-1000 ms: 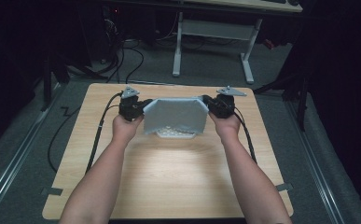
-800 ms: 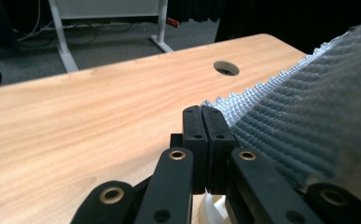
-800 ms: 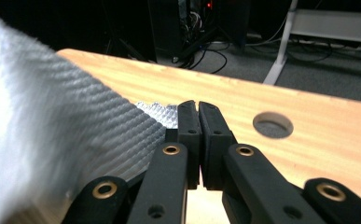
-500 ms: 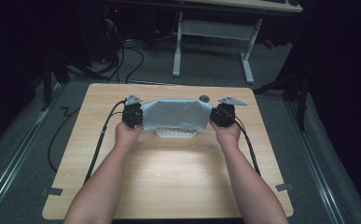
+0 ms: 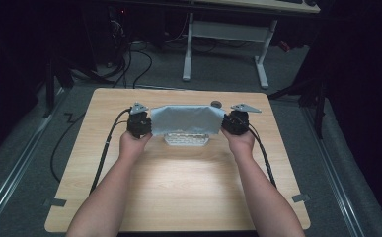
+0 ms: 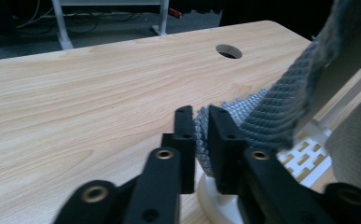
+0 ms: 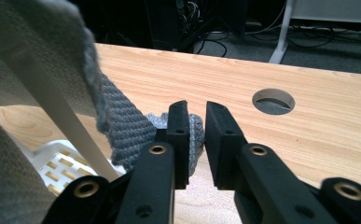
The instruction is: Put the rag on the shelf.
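Moved: both hands have carried the grey cloth (image 5: pixel 186 120) lower and a little farther back across the table (image 5: pixel 178 187) than in the earlier frames; it now hangs flatter and wider over the white rack (image 5: pixel 187 139).
Cloth: a grey knitted cloth (image 6: pixel 281 107), stretched between the two grippers and draped over the white rack, whose slotted base peeks out along its near edge.
Left gripper (image 5: pixel 139 123): at the cloth's left end. Its fingers (image 6: pixel 185 140) have just been opening; in the left gripper view a fold of cloth still sits in the narrow gap between them, filling it, so the cloth seems loosely held.
Right gripper (image 5: pixel 235 122): at the cloth's right end. Its fingers (image 7: pixel 178 135) have just been opening too; in the right gripper view the cloth (image 7: pixel 122 126) lies against the left finger, with clear space on the other side, so the grip looks released.
Rack: white plastic (image 7: pixel 59 163), standing on the table near its far edge.
Table: light wood, with a round hole (image 7: pixel 273 101) near the far edge, beyond the right gripper.
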Motion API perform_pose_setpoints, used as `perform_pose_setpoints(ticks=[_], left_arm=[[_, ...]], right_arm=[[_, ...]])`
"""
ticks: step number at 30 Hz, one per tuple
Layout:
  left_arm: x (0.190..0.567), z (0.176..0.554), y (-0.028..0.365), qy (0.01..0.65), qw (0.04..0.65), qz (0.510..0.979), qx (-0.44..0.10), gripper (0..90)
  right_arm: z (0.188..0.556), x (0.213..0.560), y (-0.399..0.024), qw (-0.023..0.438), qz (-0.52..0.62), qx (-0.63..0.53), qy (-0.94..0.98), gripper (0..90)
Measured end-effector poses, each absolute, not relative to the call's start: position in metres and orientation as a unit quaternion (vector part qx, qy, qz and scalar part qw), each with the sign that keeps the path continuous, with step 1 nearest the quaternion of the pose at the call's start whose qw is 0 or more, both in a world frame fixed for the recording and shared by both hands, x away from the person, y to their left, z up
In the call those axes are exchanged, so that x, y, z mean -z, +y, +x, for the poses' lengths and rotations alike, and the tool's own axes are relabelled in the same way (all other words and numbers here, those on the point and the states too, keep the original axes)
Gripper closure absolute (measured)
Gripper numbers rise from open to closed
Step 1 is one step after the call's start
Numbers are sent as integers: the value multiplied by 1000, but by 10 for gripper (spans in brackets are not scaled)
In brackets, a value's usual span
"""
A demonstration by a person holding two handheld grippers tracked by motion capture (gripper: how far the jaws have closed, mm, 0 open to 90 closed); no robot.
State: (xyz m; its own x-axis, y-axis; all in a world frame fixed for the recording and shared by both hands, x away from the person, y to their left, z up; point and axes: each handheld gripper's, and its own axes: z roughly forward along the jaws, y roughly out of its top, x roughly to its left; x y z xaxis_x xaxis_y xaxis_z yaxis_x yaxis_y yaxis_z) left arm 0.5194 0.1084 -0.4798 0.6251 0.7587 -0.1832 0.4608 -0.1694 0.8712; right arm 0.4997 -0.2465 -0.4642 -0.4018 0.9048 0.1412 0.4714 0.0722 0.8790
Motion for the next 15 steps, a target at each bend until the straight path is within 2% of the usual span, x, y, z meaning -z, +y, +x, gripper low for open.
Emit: perform_pose_setpoints(ticks=[6,10,15], left_arm=[[474,520,121,431,499,733,-164,682],[469,519,129,434,502,727,-176,641],[467,519,132,436,507,724,-166,566]], right_arm=[[498,456,-251,240,492,-470,692,758],[497,451,-256,248,490,-471,690,732],[497,446,-259,253,489,-474,687,726]])
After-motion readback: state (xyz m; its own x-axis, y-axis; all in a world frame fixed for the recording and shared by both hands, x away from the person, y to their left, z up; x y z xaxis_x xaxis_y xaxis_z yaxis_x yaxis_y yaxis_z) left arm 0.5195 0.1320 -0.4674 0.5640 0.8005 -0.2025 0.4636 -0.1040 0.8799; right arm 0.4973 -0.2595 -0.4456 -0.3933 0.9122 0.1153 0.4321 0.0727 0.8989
